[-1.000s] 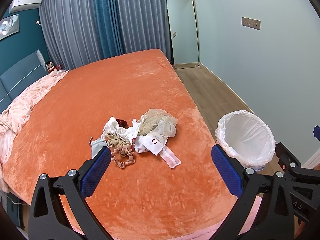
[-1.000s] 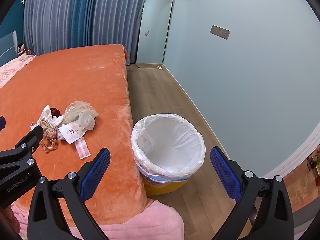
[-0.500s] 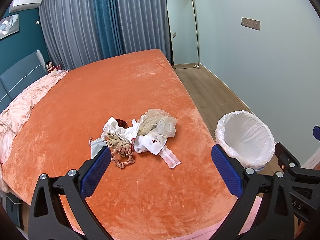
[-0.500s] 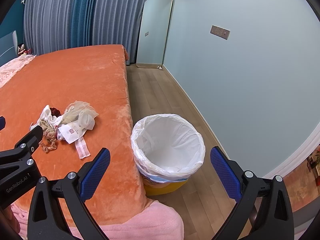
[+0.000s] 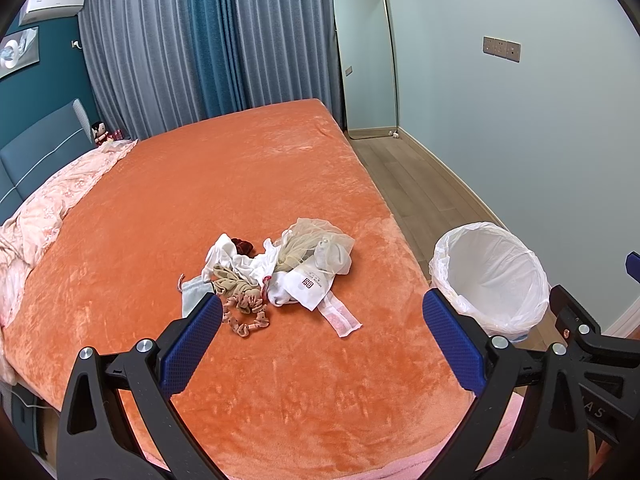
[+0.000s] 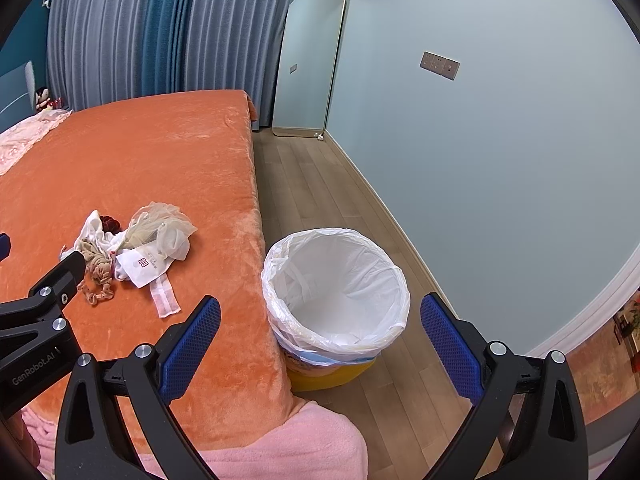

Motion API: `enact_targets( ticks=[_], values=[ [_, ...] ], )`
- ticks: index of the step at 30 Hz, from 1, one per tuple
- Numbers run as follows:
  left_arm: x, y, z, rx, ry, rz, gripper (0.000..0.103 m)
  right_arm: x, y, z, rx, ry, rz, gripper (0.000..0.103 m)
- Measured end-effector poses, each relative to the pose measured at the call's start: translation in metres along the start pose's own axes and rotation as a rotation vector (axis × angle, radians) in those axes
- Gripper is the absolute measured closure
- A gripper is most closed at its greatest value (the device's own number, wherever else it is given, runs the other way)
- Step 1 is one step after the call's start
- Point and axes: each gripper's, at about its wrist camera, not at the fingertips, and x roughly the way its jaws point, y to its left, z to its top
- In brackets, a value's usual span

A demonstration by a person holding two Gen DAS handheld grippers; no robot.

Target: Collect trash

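A pile of trash (image 5: 276, 272) lies on the orange bed (image 5: 224, 184): white wrappers, a mesh bag, a tan scrunchie, a dark red item, a loose white strip (image 5: 340, 316). It also shows in the right wrist view (image 6: 136, 252). A yellow bin with a white liner (image 6: 336, 292) stands on the floor beside the bed; it also shows in the left wrist view (image 5: 492, 276). My left gripper (image 5: 320, 344) is open and empty, above the bed just short of the pile. My right gripper (image 6: 320, 348) is open and empty, above the bed edge near the bin.
A pink quilt (image 5: 44, 208) lies at the bed's left. A mirror (image 5: 368, 60) leans on the far wall. Wood floor (image 6: 328, 188) runs between bed and wall. A pink blanket (image 6: 280, 444) lies at the bed's near edge.
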Motion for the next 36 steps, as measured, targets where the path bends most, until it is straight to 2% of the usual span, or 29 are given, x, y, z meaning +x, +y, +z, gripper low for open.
enact_targets(
  ticks=[12, 20, 27, 36],
  values=[
    [0.001, -0.003, 0.003, 0.003, -0.008, -0.009, 0.007, 0.000, -0.001, 0.001, 0.005, -0.012, 0.001, 0.007],
    [0.008, 0.013, -0.009, -0.017, 0.006, -0.009, 0.007, -0.003, 0.016, -0.002, 0.006, -0.034, 0.009, 0.007],
    [0.032, 0.058, -0.024, -0.089, 0.058, -0.002, 0.007, 0.009, 0.056, -0.013, -0.016, -0.016, 0.067, 0.007],
    [0.076, 0.146, -0.053, -0.202, 0.132, 0.103, 0.007, 0.042, 0.117, -0.024, -0.041, 0.018, 0.139, 0.007]
  ],
)
